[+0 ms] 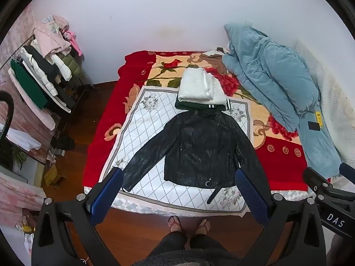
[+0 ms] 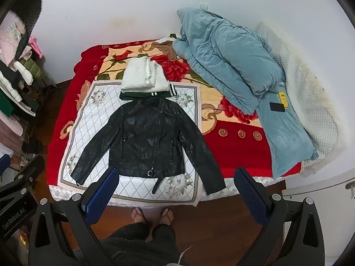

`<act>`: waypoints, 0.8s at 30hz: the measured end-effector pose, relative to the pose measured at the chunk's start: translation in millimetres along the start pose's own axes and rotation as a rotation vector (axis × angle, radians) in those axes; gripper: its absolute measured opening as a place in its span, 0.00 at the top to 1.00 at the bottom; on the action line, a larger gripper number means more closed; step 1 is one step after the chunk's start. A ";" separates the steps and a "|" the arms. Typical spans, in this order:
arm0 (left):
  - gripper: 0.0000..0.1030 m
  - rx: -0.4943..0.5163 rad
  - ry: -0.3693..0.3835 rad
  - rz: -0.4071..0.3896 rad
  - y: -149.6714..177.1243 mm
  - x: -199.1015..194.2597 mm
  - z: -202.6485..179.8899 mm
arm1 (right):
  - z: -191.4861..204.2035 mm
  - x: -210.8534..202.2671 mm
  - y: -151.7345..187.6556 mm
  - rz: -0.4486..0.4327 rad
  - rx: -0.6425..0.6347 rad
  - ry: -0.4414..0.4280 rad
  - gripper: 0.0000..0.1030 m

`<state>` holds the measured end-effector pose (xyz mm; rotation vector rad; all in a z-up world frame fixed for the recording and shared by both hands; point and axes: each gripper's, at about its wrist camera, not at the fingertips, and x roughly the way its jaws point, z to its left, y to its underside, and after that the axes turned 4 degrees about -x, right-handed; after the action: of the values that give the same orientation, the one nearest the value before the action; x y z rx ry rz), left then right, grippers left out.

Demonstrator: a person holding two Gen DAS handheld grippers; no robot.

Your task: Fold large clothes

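**Bedroom with a plain wall and a wooden floor**

A bare white wall fills the top of both views, faintly stained above the bed. The bed sits centre frame under a red floral blanket. Dark reddish wooden floor shows at left and along the bottom. A loaded clothes rack stands at upper left. Light is soft and even.

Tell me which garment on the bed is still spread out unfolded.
The black jacket, lying flat with both sleeves splayed out. The white garment and the green one beyond its collar are already folded and stacked.
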<state>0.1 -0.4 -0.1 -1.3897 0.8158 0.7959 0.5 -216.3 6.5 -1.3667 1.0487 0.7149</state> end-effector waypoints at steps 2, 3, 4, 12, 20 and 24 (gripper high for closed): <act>0.00 -0.002 0.004 -0.002 0.1 0.1 -0.9 | -0.7 -0.1 -0.3 0.002 0.003 -0.007 0.00; 0.00 -0.006 0.011 0.000 0.1 -0.1 -0.1 | -1.4 -0.2 -0.5 0.004 0.003 -0.009 0.00; 0.00 -0.008 0.013 0.000 0.1 -0.3 -0.2 | -2.3 -0.3 -0.8 0.006 0.003 -0.012 0.00; 0.00 -0.008 0.022 0.005 -1.5 -1.2 0.2 | -5.4 -5.8 -4.0 0.004 -0.009 0.012 0.00; 0.00 -0.013 0.024 0.007 -1.6 -1.6 -1.1 | -1.7 -3.8 -4.9 0.002 -0.022 0.025 0.00; 0.00 -0.014 0.024 0.007 -1.5 -3.4 0.2 | -4.5 -5.6 -5.7 0.001 -0.021 0.025 0.00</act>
<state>-0.3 -0.3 3.5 -1.4117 0.8354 0.7930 2.6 -220.5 14.4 -1.3962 1.0641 0.7135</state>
